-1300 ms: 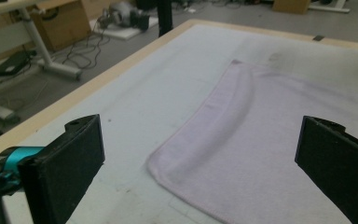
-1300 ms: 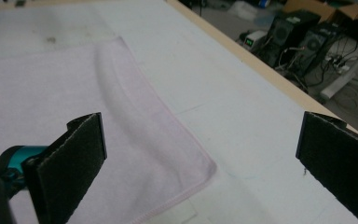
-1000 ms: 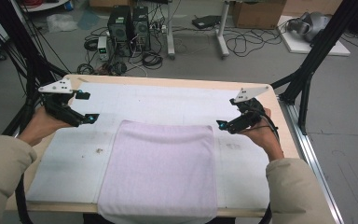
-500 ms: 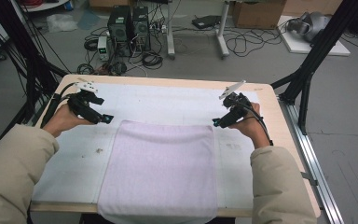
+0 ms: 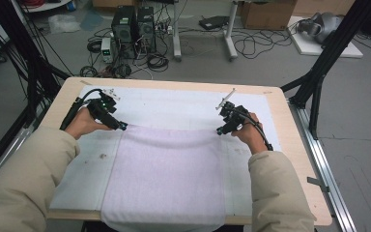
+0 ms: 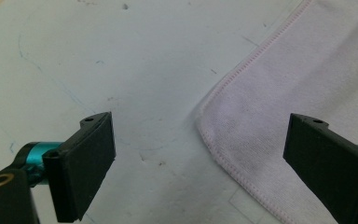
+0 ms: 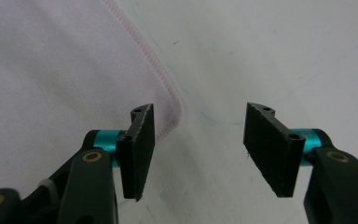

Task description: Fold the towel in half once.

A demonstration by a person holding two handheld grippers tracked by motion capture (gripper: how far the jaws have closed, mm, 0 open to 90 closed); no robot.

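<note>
Now both hands are down at the far edge of the pale pink towel (image 5: 166, 174), one at each far corner. A second ago they were higher and farther out to the sides; they have come in and down to the cloth.

That towel lies flat on the white mat (image 5: 183, 104) on the table (image 5: 299, 159). Its near end hangs a little over the table's near edge.

At the towel's far left corner, the left gripper (image 5: 121, 126) has its jaws wide apart, though they have just been closing a tiny bit. In the left gripper view, the rounded corner of the towel (image 6: 279, 140) sits between the two black pads (image 6: 86, 168), nearer the right one. No pad presses on the cloth, so nothing is held.

At the towel's far right corner, the right gripper (image 5: 221, 130) has jaws about half open, and they have just been closing a lot. In the right gripper view, the stitched corner (image 7: 170, 109) lies beside the left pad (image 7: 140, 149), partly behind it. The gap between the pads shows mostly bare mat. It holds nothing yet either.

I think this means the pinch is starting. The right side looks closer to grabbing than the left. The right corner may slip out of the gap, so that hand may need to slide a bit more over the towel.
</note>
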